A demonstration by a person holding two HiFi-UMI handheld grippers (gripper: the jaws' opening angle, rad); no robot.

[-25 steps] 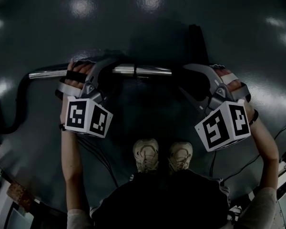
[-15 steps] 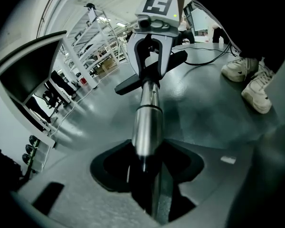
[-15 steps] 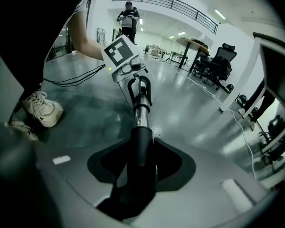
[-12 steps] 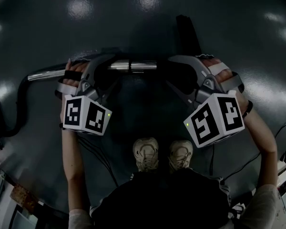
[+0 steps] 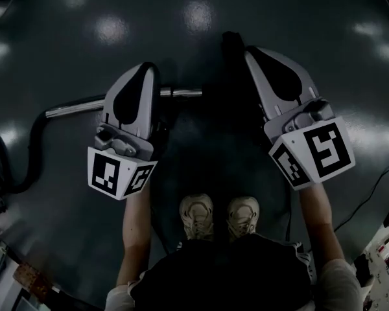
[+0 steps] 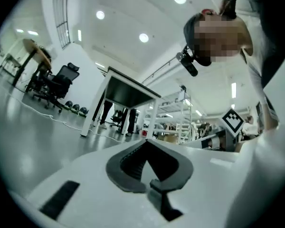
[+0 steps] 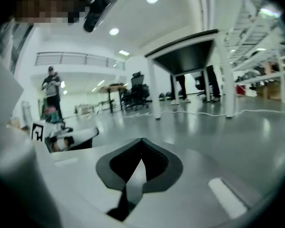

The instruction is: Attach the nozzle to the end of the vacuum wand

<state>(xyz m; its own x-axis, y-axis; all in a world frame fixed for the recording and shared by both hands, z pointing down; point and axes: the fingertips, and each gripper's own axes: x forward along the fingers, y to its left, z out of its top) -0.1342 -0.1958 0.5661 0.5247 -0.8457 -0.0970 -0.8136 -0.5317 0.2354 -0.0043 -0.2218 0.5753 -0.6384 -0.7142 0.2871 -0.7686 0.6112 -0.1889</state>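
Nearest, the person's shoes [image 5: 220, 216] stand on the dark floor [image 5: 324, 37]. Just beyond them both claws hang clear of the work. The left claw [image 5: 144, 71] and right claw [image 5: 256, 54] have just been closing and are pinched fully together, nothing between them. Farther out the vacuum wand [image 5: 78, 107] lies on the floor, its hose [image 5: 32, 141] trailing left and the black nozzle [image 5: 230, 63] at its right end. The nozzle looks fitted, though the joint is too dark to confirm, so probably only a check remains
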